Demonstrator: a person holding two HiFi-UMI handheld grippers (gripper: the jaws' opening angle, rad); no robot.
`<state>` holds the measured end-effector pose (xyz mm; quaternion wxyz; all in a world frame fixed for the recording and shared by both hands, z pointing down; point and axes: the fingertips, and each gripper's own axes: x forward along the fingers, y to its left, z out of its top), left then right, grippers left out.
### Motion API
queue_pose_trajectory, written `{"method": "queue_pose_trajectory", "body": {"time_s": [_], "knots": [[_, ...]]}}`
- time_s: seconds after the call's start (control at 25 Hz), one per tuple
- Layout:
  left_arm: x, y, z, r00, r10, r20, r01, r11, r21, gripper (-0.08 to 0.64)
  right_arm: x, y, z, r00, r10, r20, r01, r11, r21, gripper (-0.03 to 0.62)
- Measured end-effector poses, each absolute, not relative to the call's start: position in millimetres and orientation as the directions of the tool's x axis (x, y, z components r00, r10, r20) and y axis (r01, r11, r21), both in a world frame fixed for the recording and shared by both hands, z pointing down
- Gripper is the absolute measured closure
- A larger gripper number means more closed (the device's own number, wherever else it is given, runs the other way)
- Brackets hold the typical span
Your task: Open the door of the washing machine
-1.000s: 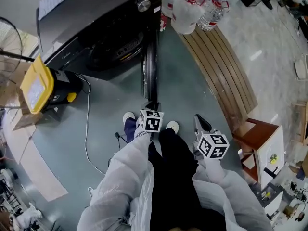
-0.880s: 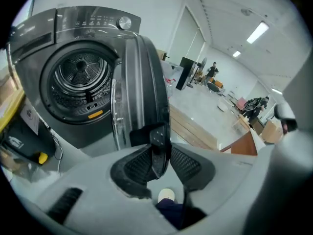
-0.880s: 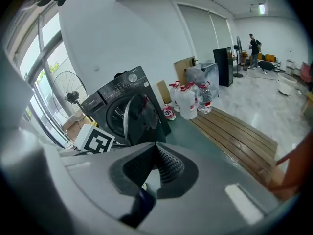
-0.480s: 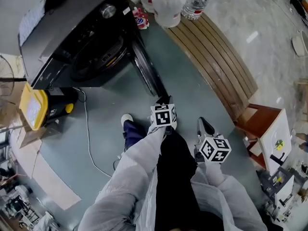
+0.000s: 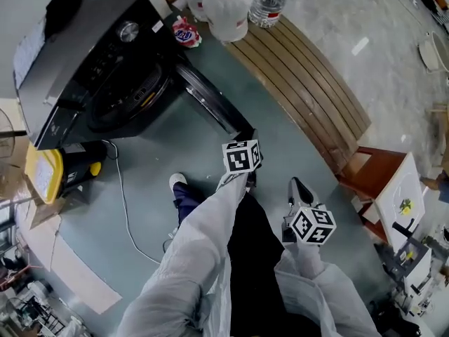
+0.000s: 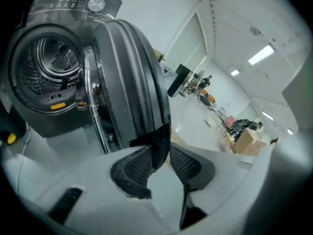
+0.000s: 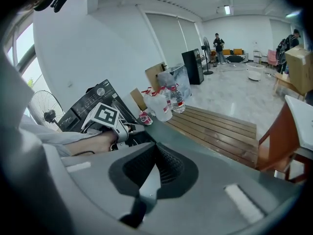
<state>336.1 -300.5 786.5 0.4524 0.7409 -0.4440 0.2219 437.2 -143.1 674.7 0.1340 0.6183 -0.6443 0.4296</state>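
The dark grey washing machine (image 5: 84, 55) stands at the upper left of the head view, its round door (image 5: 210, 104) swung out on the right side towards me. In the left gripper view the steel drum (image 6: 49, 67) lies bare behind the door (image 6: 127, 82). My left gripper (image 5: 250, 137) is at the door's free edge. Its jaws have just been closing, and the pads (image 6: 142, 163) press on that black edge (image 6: 159, 138). My right gripper (image 5: 298, 186) hangs lower right, away from the machine, with its jaws together (image 7: 155, 153) and nothing between them.
A curved wooden bench (image 5: 302, 76) runs along the right of the door. Big water bottles (image 5: 224, 5) and a red can (image 5: 186, 32) sit at its far end. A yellow-and-black box (image 5: 45, 174) with a white cable (image 5: 119, 202) lies left. A wooden stool (image 5: 372, 174) is right.
The door has swung further out from the machine, and my left gripper has travelled rightwards with its edge. The right gripper has shifted a little too.
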Motion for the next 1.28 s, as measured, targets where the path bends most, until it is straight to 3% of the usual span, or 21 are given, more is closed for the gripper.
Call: {"method": "queue_pose_trajectory", "body": {"time_s": [0.36, 0.64, 1.04, 1.28], "knots": [[348.4, -308.7, 773.8, 0.542, -0.459, 0.704, -0.836, -0.201, 0.511, 0.442, 460.7, -148.3, 664.7, -0.181, -0.707, 0.684, -0.917, -0.131, -0.378, 0.581], [293.4, -255.1, 695.9, 0.635, -0.424, 0.646, -0.77, -0.286, 0.57, 0.417, 434.7, -180.2, 606.1, -0.267, -0.758, 0.595, -0.908, -0.009, -0.419, 0.581], [151.7, -262.1, 514.6, 0.57, -0.677, 0.465, -0.808, -0.36, 0.467, 0.417, 335.1, -237.9, 507.2, -0.446, -0.771, 0.455, -0.873, 0.263, -0.411, 0.581], [47.4, -236.8, 435.0, 0.458, -0.805, 0.379, -0.879, -0.345, 0.33, 0.475, 248.1, -266.7, 432.4, -0.553, -0.762, 0.337, -0.825, 0.447, -0.345, 0.581]]}}
